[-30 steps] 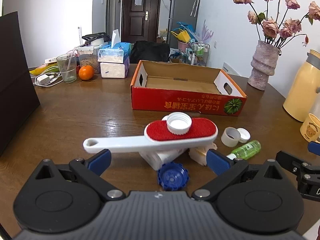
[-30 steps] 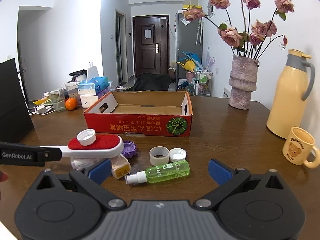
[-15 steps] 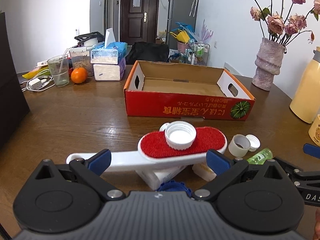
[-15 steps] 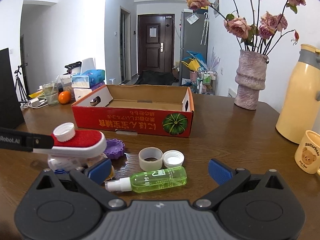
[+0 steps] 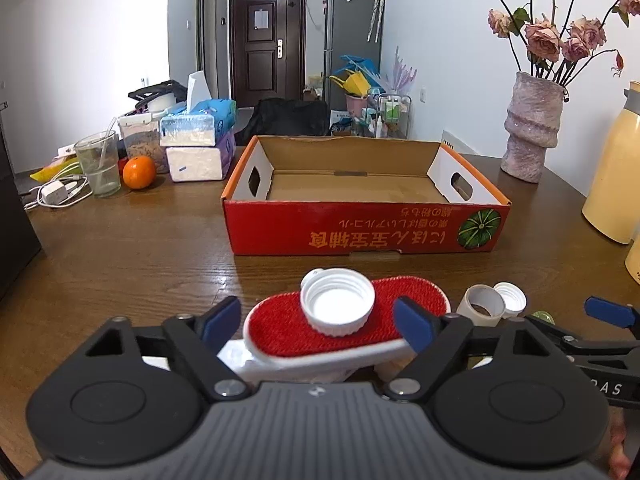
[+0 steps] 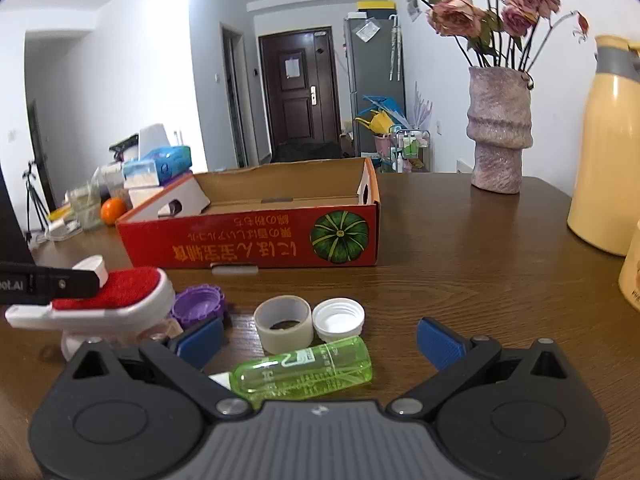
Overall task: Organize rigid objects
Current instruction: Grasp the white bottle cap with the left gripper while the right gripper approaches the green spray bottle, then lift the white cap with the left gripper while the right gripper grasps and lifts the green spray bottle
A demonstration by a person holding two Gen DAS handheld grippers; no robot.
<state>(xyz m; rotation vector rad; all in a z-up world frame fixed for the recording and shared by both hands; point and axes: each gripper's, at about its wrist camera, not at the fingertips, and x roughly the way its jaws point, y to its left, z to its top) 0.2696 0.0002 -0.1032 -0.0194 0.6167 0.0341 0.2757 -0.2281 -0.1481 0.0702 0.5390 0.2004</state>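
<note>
left wrist view: the left gripper (image 5: 318,322) has its jaws closing around the red lint brush (image 5: 344,326), whose head lies between the blue pads; whether they press it yet i cannot tell. a white bottle cap (image 5: 337,307) sits upturned on the bristles. the brush rests on a small pile on the wooden table (image 5: 132,256), in front of the red cardboard box (image 5: 360,230). right wrist view: the right gripper (image 6: 318,338) stands wide, a green spray bottle (image 6: 304,372) lying between its pads, untouched. a tape roll (image 6: 283,323), a white lid (image 6: 338,319) and a purple lid (image 6: 198,306) lie just beyond.
</note>
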